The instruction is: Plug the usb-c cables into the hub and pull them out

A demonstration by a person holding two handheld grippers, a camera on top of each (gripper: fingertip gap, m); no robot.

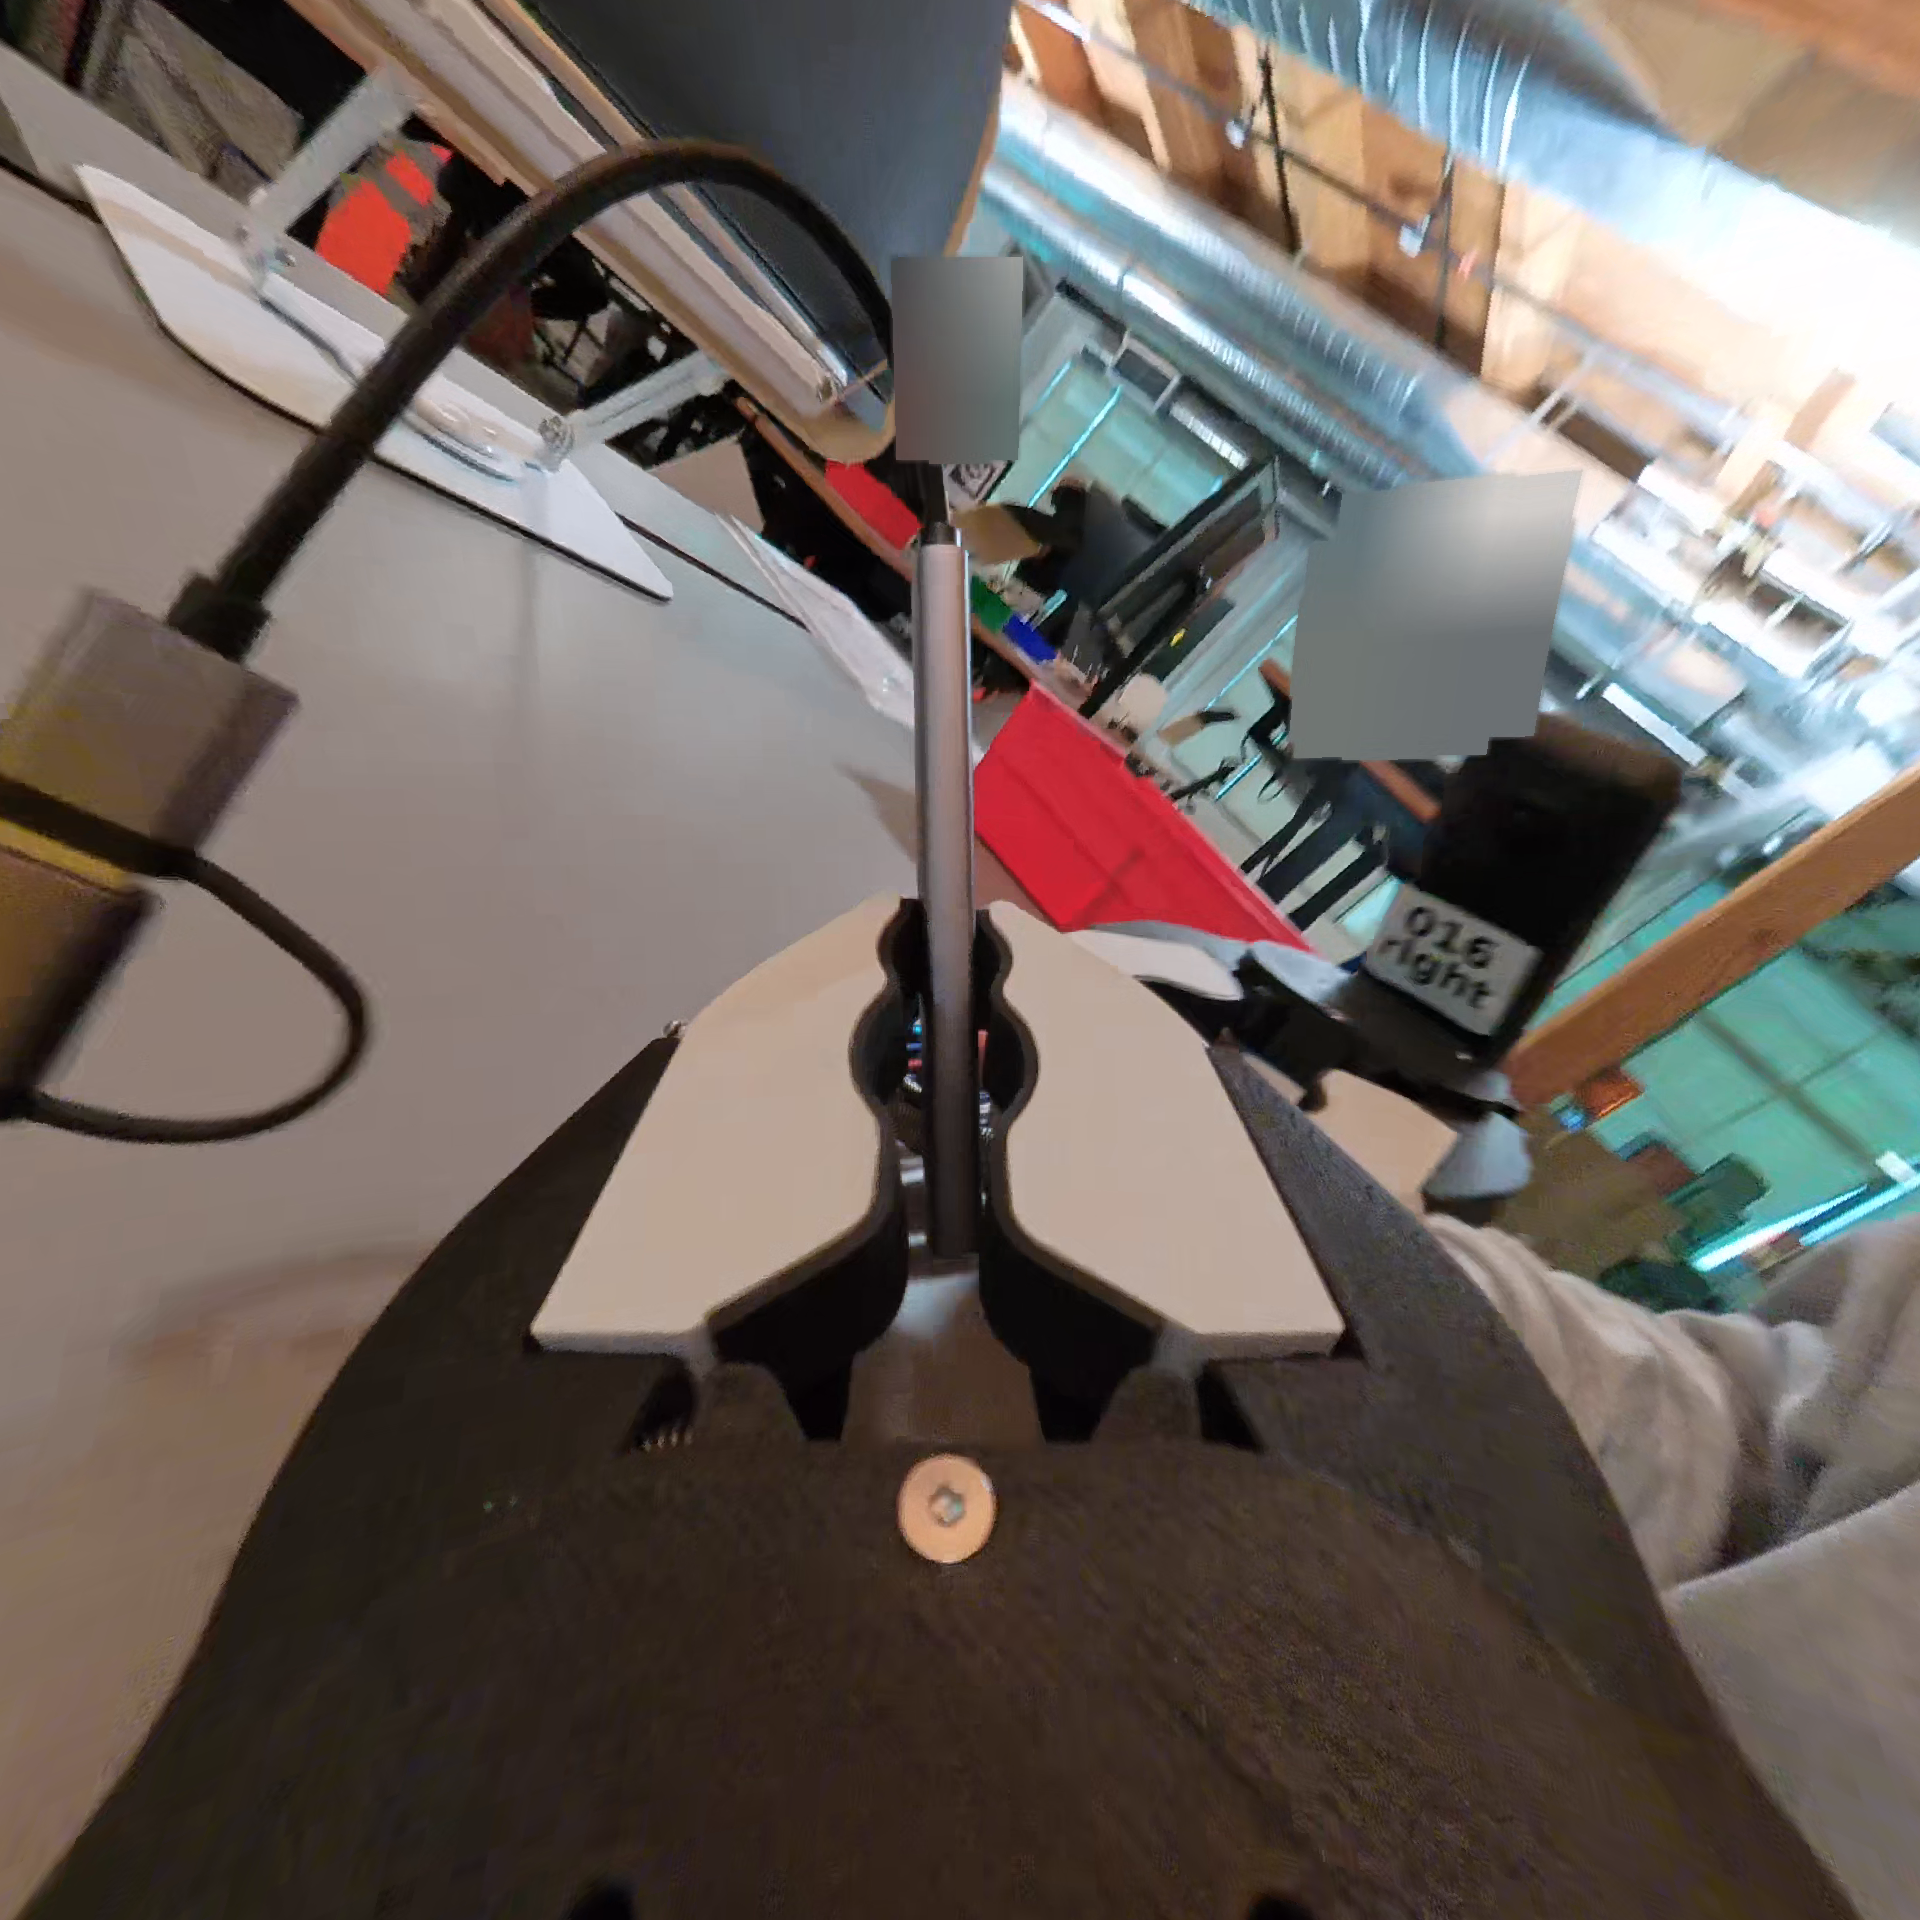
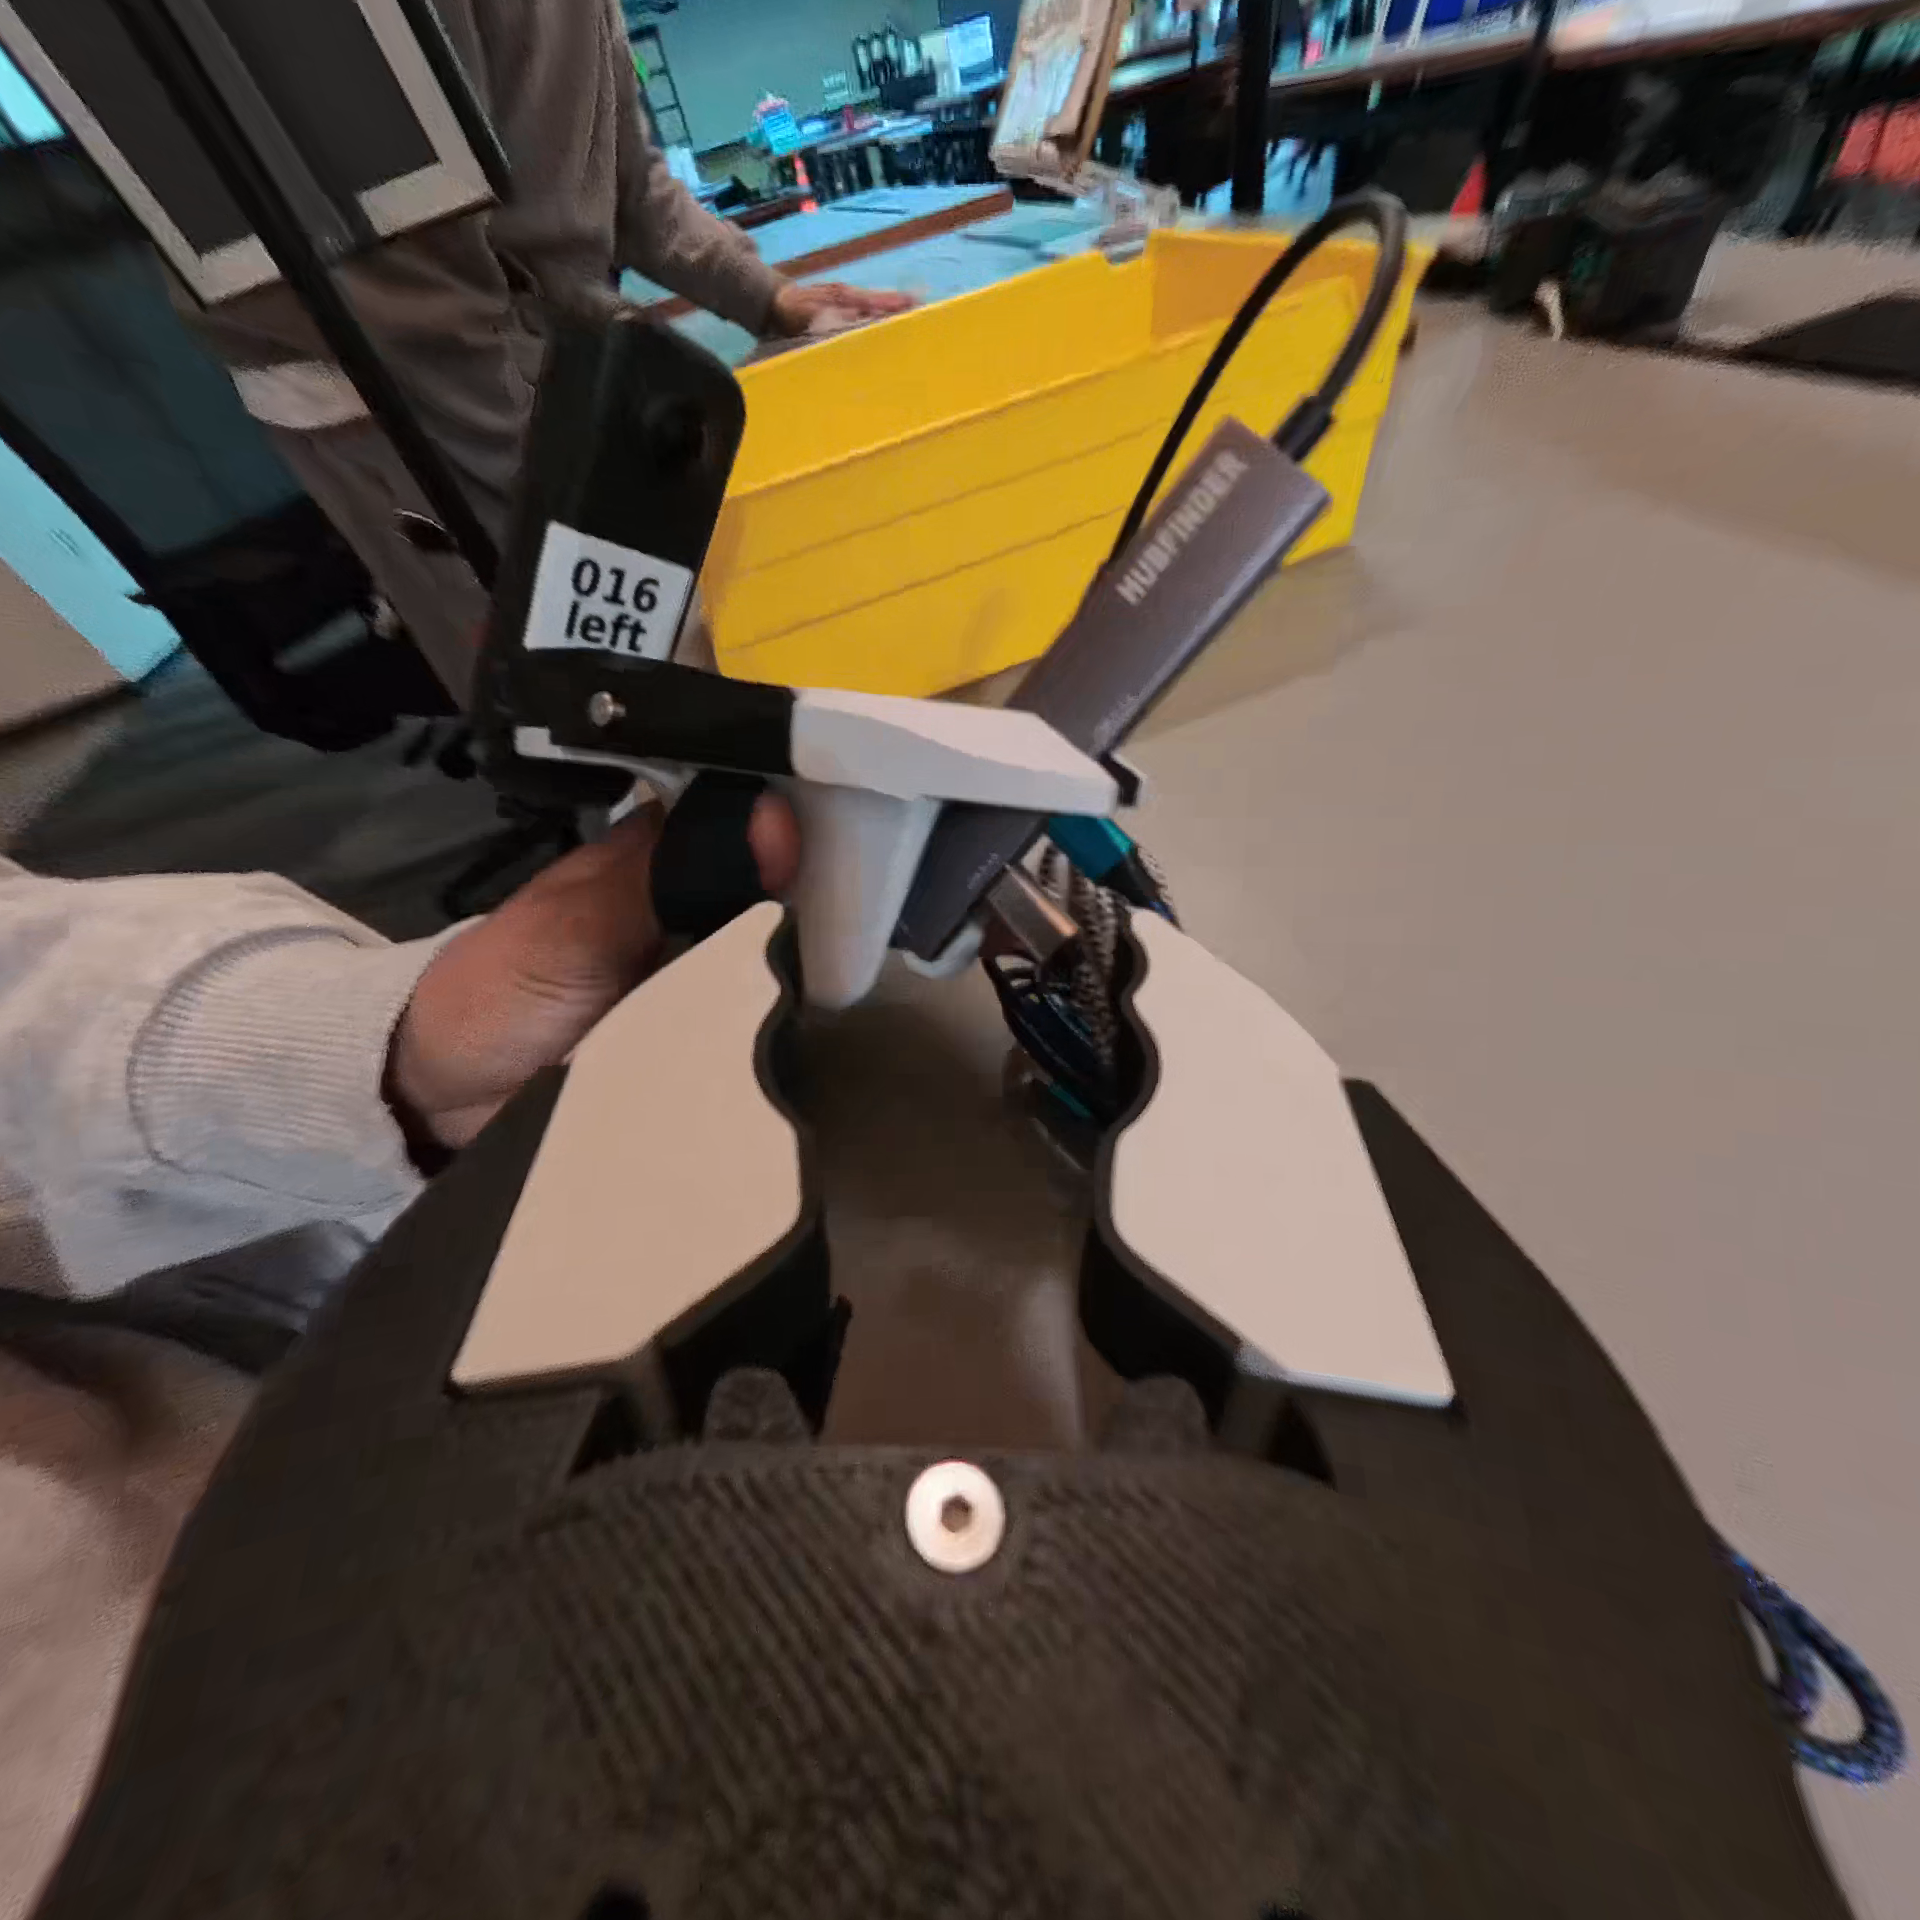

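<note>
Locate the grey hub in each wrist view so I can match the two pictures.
Left wrist view: the hub stands edge-on at centre, clamped between the left tool's fingers.
Right wrist view: the hub slants up right of centre, held by the left tool.
Shared landmark: the hub's black cable.

Black textured tongs point(image 2: 956, 997) with white finger point(image 2: 1257, 1174) plates, a silver screw point(image 2: 954, 1517), grey ribbed sleeve point(image 2: 177, 1060).

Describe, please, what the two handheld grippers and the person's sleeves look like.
Each gripper, left and right, has a textured black plastic body, a silver screw at the centre and two flat white fingers with wavy black inner edges. The left one carries a white sticker. The sleeves are light grey ribbed knit.
</note>
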